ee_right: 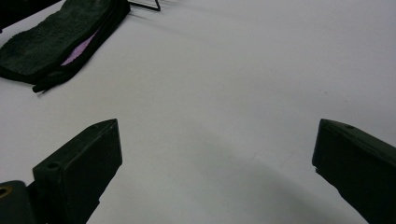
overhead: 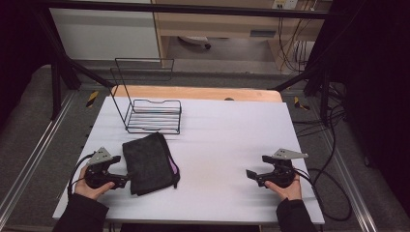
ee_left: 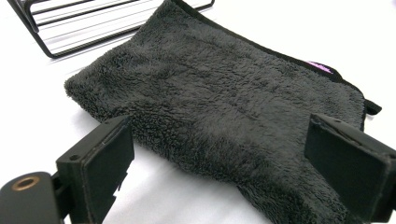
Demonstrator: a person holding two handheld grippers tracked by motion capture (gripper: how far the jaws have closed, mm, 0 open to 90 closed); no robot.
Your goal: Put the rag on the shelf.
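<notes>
Fingers of the left gripper stand wide at the folded black fleece towel's nine-o'clock edge; right gripper, equally wide, rests on bare bench at three o'clock.

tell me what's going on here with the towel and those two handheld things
A person sits at a white table with handheld tongs in each hand. The left tongs are open and aimed at the near-left edge of a folded black fleece towel, its edge lying between the jaws but not yet gripped. The right tongs are also open and hang over bare table, well apart from the towel. A black wire rack stands just behind the towel, with nothing in it.
</notes>
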